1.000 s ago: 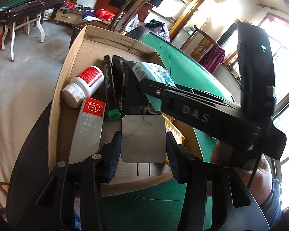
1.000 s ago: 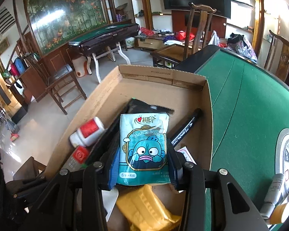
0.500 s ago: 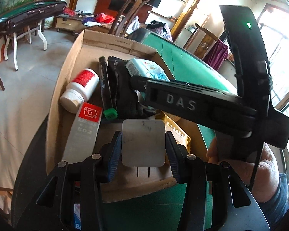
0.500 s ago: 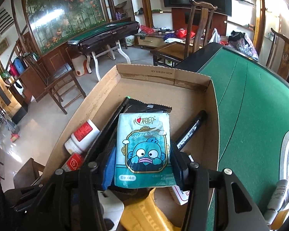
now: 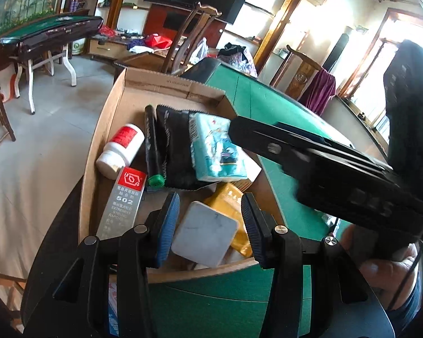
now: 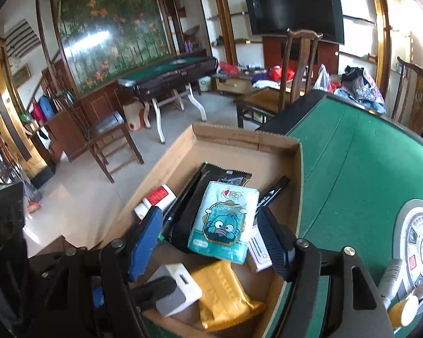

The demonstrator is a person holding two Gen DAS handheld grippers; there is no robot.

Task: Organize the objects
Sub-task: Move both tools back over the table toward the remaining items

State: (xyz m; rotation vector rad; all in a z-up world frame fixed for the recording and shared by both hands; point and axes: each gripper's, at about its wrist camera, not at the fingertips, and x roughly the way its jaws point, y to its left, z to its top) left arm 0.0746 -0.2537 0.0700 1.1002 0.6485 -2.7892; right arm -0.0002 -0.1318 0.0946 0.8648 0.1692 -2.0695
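Two grippers over the cardboard box (image 6: 297,186).
Right gripper (image 6: 210,238) jaws just opened wide, tissue pack (image 6: 225,222) loose; only the left view shows the left gripper (image 5: 208,225) pinching the white charger (image 5: 204,232).

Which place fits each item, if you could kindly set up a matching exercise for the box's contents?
Things:
1. tissue pack
2. white charger
3. white bottle
4. green-capped marker

Places:
A. between the left gripper's fingers
B. lying on the black pouch
C. between the bottle and the pouch
D. against the cardboard box's side wall

Pairs: 1-B, 2-A, 3-D, 4-C
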